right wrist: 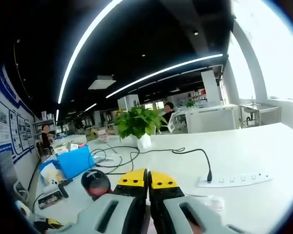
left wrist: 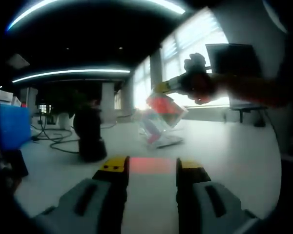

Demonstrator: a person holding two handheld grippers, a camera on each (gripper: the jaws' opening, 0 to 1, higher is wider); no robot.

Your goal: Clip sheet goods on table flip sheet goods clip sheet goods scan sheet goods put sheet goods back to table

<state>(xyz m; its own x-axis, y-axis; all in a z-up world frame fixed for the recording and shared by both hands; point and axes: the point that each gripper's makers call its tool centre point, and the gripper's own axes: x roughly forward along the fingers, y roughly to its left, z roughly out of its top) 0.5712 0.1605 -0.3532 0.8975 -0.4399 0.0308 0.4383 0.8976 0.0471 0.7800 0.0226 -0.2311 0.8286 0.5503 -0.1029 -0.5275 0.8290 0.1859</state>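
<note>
The sheet goods, a clear packet with red and blue inside, hangs over the white table in the left gripper view. The right gripper, held by a hand, comes in from the right and is shut on the packet's top edge. The packet's lower end is near the tabletop. My left gripper is low in front of it, open, with nothing between its yellow-tipped fingers. A red glow lies on the table between them. In the right gripper view the right gripper has its jaws pressed together, and a pale bit of packet shows beside them.
A black scanner stands on the table to the left, also seen as a black scanner in the right gripper view. There are a blue box, a potted plant, cables, a white power strip and a dark monitor.
</note>
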